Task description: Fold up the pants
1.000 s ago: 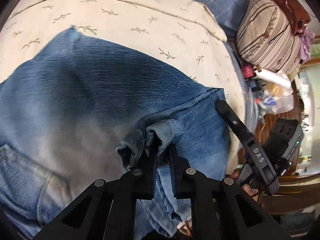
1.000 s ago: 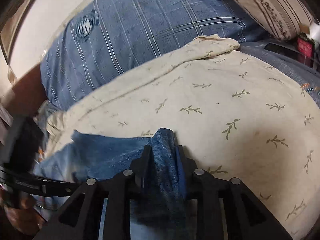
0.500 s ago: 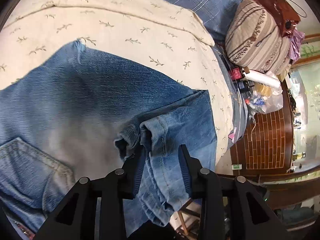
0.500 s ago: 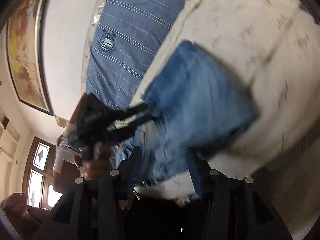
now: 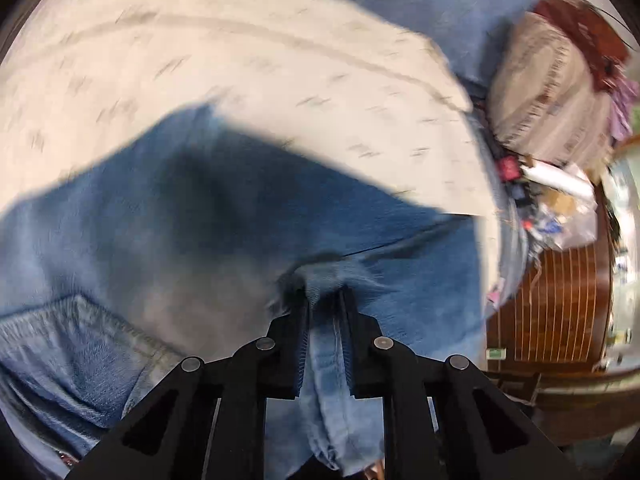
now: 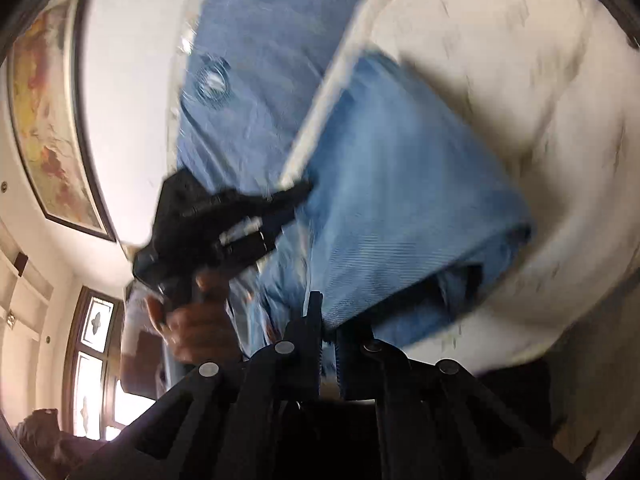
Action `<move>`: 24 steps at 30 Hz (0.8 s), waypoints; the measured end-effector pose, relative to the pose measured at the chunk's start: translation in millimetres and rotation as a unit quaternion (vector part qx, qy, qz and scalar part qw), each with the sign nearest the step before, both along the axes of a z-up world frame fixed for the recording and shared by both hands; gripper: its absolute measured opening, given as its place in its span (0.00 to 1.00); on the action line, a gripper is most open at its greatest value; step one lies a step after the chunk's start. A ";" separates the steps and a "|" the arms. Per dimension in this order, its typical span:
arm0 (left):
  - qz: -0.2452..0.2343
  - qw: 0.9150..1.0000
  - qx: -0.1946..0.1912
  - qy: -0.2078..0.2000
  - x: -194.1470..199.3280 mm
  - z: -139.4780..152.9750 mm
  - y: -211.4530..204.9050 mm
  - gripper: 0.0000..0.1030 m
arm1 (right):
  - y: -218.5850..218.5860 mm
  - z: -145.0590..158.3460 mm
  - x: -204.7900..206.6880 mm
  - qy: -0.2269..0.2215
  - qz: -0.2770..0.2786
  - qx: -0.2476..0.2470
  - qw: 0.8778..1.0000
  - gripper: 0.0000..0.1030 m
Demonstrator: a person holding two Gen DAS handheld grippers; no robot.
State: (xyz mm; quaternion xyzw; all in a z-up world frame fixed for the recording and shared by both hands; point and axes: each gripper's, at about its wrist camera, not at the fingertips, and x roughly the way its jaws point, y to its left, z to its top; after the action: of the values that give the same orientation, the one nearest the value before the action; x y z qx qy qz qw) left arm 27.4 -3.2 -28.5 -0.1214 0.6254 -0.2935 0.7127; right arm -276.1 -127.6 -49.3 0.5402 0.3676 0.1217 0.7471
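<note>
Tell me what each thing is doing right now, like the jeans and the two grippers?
Jeans: partly folded, lying on the bedspread, bunched where they are pinched.
Left gripper: jaws have just closed, shut on a ridge of jeans fabric.
Right gripper: jaws have just closed, shut on the jeans edge.
Bedspread: spread out under the jeans.
Striped pillow: resting beside the bed's clutter.

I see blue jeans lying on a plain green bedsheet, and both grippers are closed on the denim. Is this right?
Not quite. The bedsheet is cream with a small leaf print, not plain green; the left wrist view shows it. The rest stands: the left gripper and the right gripper have just closed on the blue jeans.
</note>
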 end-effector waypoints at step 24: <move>-0.066 0.996 0.022 -0.049 -12.2 0.3 -39.9 0.14 | -74.2 21.3 37.1 -0.031 -0.088 -0.158 0.983 0.18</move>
State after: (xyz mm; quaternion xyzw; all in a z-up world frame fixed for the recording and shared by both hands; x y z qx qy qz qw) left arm 15.1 -43.1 -28.2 -0.0498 0.6024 -0.3318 0.7242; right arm -239.1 -201.7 -28.0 0.4415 0.3101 0.0122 0.8419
